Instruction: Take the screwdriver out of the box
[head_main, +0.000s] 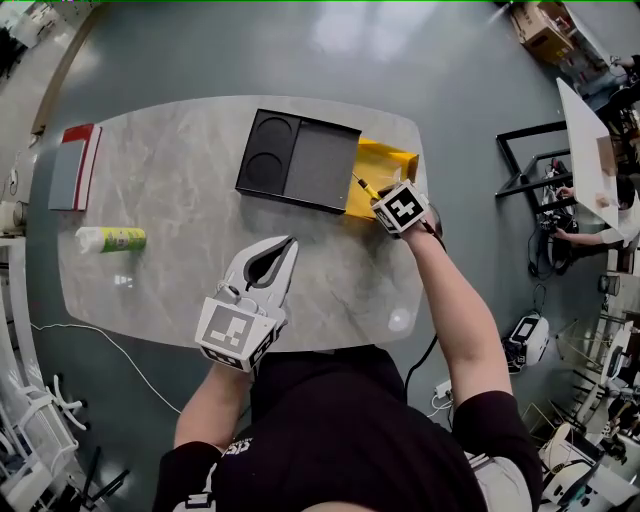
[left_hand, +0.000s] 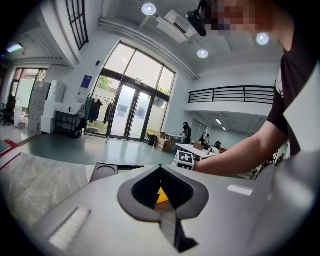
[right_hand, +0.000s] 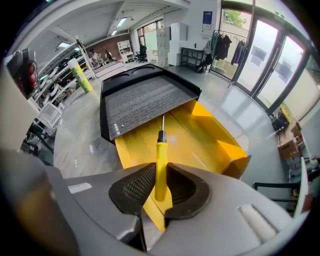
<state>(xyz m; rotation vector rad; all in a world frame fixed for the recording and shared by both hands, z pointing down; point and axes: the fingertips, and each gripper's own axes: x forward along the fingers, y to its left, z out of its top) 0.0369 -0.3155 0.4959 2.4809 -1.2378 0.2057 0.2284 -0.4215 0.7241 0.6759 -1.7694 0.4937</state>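
A yellow-handled screwdriver (right_hand: 160, 160) with a thin metal shaft points out over the open yellow box (right_hand: 200, 140). My right gripper (right_hand: 159, 170) is shut on its handle, which fills the gap between the fingertips. In the head view the right gripper (head_main: 370, 192) points steeply down at the front of the yellow box (head_main: 388, 162), the screwdriver (head_main: 362, 186) sticking out of it. My left gripper (head_main: 290, 243) hovers shut and empty above the table's near side, apart from the box. In the left gripper view its tips (left_hand: 161, 170) meet with nothing between them.
A black tray (head_main: 320, 165) with two round recesses lies against the box's left side. A green-and-white bottle (head_main: 112, 238) lies at the table's left, a red-and-grey book (head_main: 75, 165) behind it. The grey marble table (head_main: 180, 300) ends close to the person's body.
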